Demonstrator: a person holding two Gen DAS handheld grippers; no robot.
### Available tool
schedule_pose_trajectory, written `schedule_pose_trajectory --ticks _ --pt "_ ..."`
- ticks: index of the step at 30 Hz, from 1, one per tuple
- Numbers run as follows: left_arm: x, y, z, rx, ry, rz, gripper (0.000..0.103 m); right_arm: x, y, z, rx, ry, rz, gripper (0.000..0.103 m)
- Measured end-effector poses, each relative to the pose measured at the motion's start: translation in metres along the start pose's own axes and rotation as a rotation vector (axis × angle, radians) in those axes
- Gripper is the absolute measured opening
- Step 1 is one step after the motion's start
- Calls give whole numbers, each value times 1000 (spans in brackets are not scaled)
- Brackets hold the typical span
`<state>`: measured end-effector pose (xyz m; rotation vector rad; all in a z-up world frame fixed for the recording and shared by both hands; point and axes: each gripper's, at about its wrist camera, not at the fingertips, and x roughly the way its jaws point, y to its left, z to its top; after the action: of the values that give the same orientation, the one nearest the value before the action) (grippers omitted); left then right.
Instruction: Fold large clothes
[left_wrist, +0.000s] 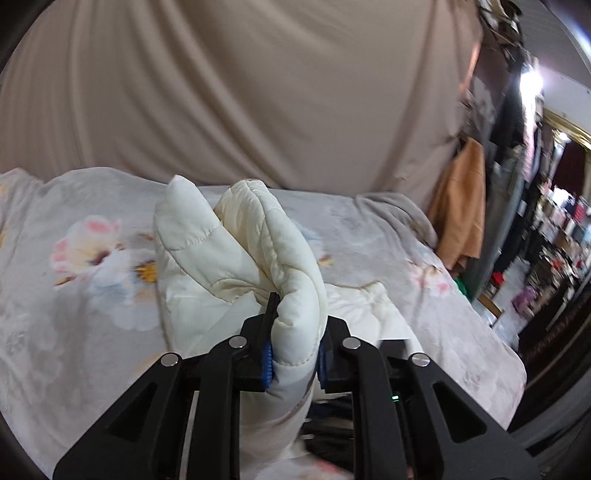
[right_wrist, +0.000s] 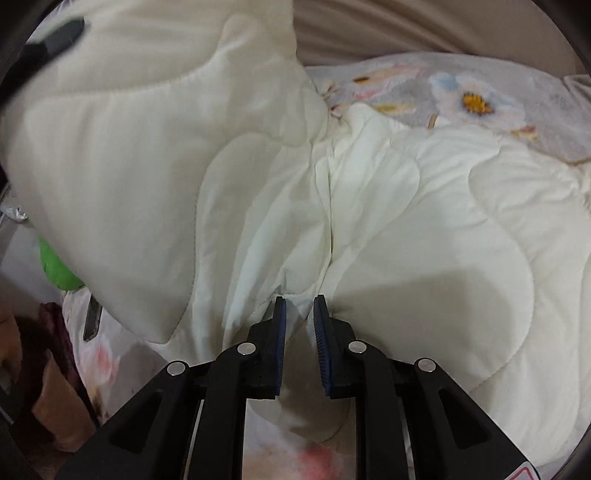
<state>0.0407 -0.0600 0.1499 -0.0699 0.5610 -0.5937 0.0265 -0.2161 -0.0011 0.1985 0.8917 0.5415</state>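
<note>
From the left wrist I see my left claw (left_wrist: 293, 343) clamped on a puffy edge of the cream quilt (left_wrist: 236, 254), which bunches up above the bed (left_wrist: 74, 295); the rest of the quilt trails down onto the bed behind the claw. No writing I can read here; the shelves far right of the bed are too blurred. From the right wrist, my right claw (right_wrist: 299, 314) pinches a gathered edge of the quilt (right_wrist: 424, 206), most of it spread over the bed (right_wrist: 461, 85), with one flap raised at left. I judge the fold is barely started: no neat layers yet. No labels visible.
</note>
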Motion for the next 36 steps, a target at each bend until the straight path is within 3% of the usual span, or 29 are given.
schedule_pose_trajectory --ticks 2,6,10,14,18,23,28,33,36 --pt "15 -18 -4 34 31 -21 15 10 -3 -1 16 16 24 9" --pt "42 -47 -11 92 76 -37 14 6 -6 -2 39 7 55 8" --pt "55 -65 -13 124 103 -59 14 -32 -32 -16 139 -56 115 4" --pt "73 -87 -16 173 128 -69 14 -84 -66 -40 227 -169 62 9" --pt "111 -115 -25 224 198 -95 14 -124 -92 -55 272 -256 -64 16" --pt "168 -144 -56 282 323 -87 14 -146 -116 -66 327 -313 -127 16" --pt "202 -150 -86 300 405 -60 14 -161 -125 -69 348 -364 -175 16" --pt "180 -145 -81 271 352 -96 23 -177 -139 -54 333 -413 -198 16" --pt "141 -139 -68 265 283 -141 39 -189 -136 -49 305 -445 -150 33"
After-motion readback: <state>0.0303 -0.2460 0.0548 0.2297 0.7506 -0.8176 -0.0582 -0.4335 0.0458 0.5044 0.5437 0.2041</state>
